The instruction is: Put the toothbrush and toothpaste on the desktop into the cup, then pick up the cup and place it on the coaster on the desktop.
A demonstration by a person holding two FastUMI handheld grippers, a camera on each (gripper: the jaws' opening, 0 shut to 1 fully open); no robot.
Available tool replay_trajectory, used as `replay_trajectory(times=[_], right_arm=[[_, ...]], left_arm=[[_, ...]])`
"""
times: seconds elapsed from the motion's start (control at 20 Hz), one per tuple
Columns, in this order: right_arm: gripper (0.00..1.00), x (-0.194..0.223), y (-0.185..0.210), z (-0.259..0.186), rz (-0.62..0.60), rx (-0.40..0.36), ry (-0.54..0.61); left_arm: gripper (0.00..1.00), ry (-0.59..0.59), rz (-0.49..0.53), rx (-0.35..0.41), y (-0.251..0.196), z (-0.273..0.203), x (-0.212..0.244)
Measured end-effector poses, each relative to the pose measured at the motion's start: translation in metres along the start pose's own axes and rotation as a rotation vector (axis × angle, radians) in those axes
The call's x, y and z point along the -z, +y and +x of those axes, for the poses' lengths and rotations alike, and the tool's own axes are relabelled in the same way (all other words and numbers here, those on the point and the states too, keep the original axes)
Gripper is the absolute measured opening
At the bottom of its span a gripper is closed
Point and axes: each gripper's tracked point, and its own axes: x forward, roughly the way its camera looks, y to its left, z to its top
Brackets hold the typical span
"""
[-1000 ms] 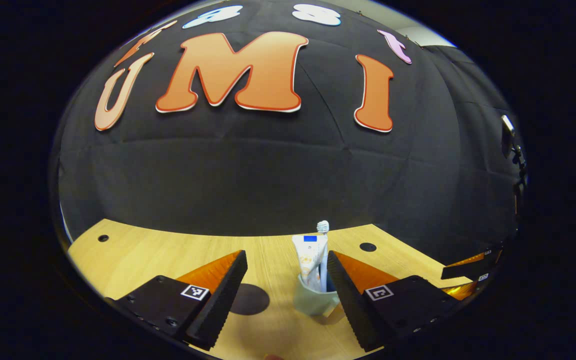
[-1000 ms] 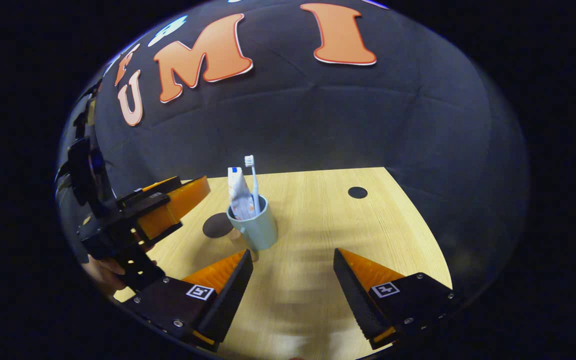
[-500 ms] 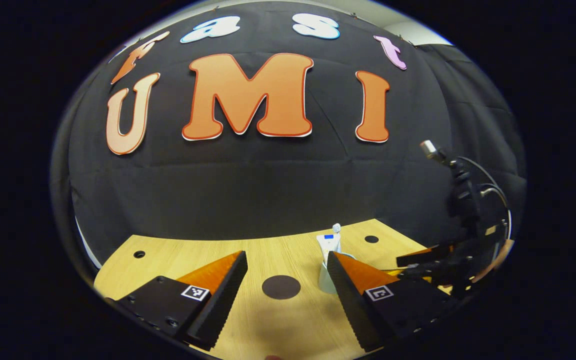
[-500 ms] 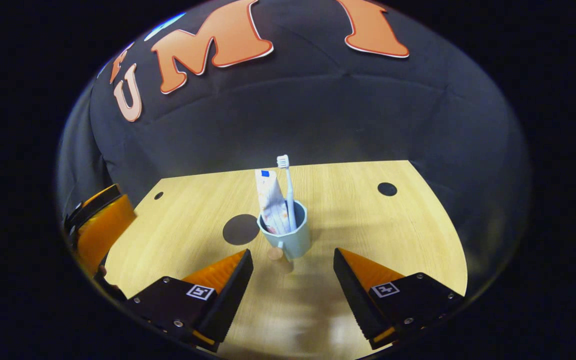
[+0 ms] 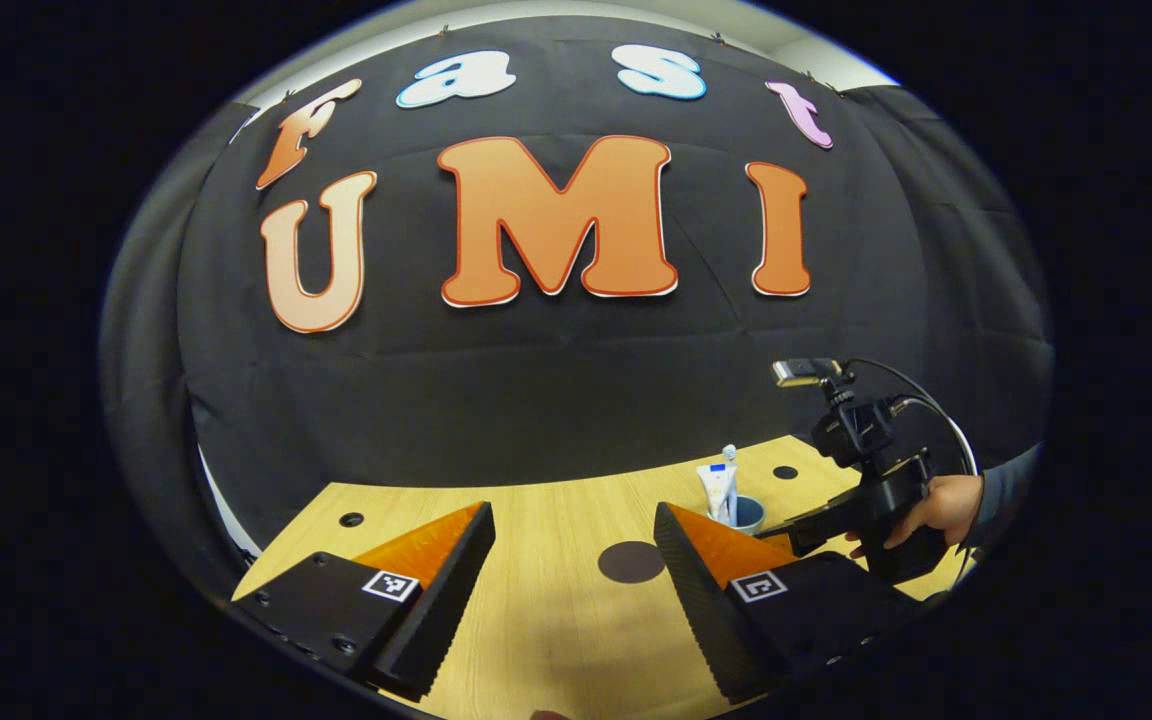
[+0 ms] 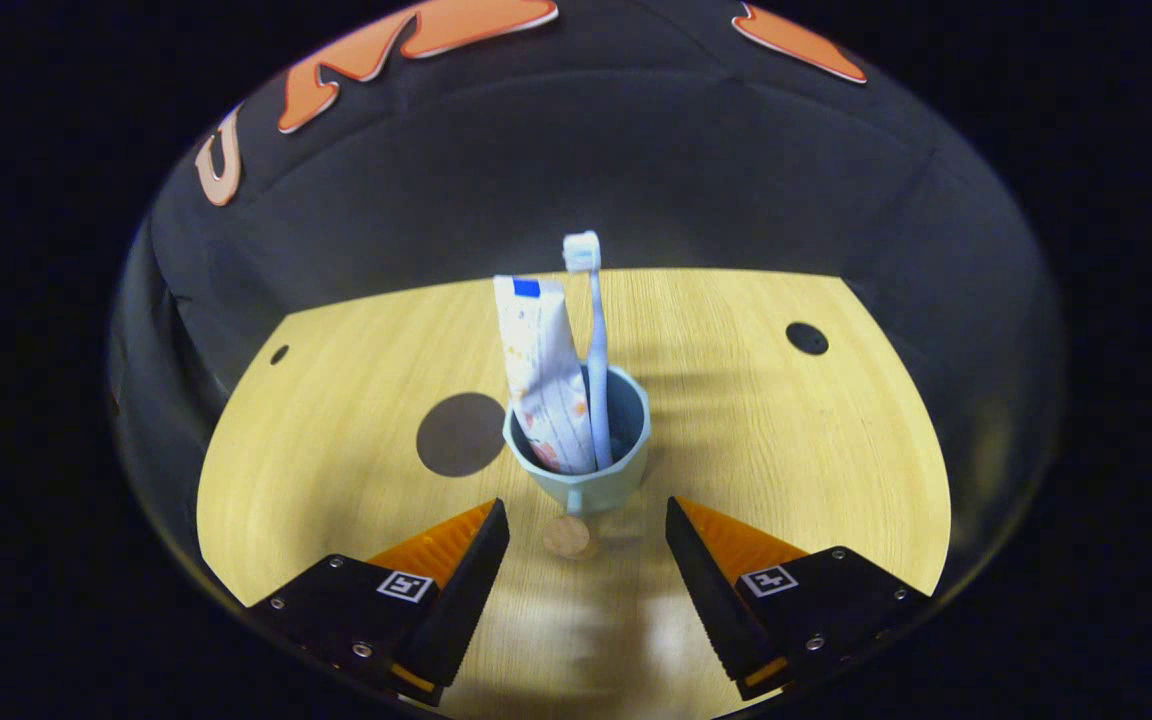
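Left gripper view: own finger hides the cup's (image 5: 748,515) side; both grippers' fingers spread, empty.

desktop (image 6: 756,440): we see pale wood grain, lit unevenly.
holes: one dark hole (image 6: 807,338) at the desktop's far right, a smaller hole (image 6: 279,354) far left.

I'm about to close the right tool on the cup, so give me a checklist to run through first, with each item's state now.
1. Toothbrush in cup: ok.
2. Toothpaste in cup: ok.
3. Right tool open: ok.
4. Cup between its fingers: not ok, it stands just ahead of the tips.
5. Coaster bare, beside the cup: ok.
6. Left tool away from the cup: ok, open and held back.
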Motion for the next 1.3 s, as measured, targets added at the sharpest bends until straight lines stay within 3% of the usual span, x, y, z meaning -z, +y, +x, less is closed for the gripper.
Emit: replay_trajectory(times=[0.2,0.4,0.5,0.55,0.6,0.75,1.05,1.3], right_arm=[[0.88,0.001,0.006,0.012,0.041,-0.002,0.084],[0.72,0.003,0.003,0.025,0.056,0.038,0.169],[0.61,0.007,0.008,0.029,0.108,0.032,0.208],[0.49,0.009,0.008,0.030,0.117,0.035,0.214],[0.49,0.010,0.008,0.030,0.114,0.041,0.216],[0.32,0.012,0.008,0.032,0.078,0.076,0.211],[0.20,0.012,0.007,0.032,0.048,0.116,0.201],[0.19,0.005,0.007,0.031,0.037,0.100,0.167]], left_arm=[[0.97,0.013,-0.001,-0.016,0.012,-0.001,0.005],[0.97,0.035,-0.030,-0.018,0.020,-0.004,0.015],[0.97,0.049,-0.046,-0.009,0.023,-0.006,0.021],[0.97,0.060,-0.045,-0.010,0.025,-0.007,0.023],[0.97,0.062,-0.048,-0.013,0.030,-0.007,0.024],[0.97,0.072,-0.055,-0.023,0.041,-0.010,0.026],[0.97,0.063,-0.050,-0.022,0.050,-0.015,0.022],[0.97,0.043,-0.052,-0.032,0.057,-0.020,0.018]])
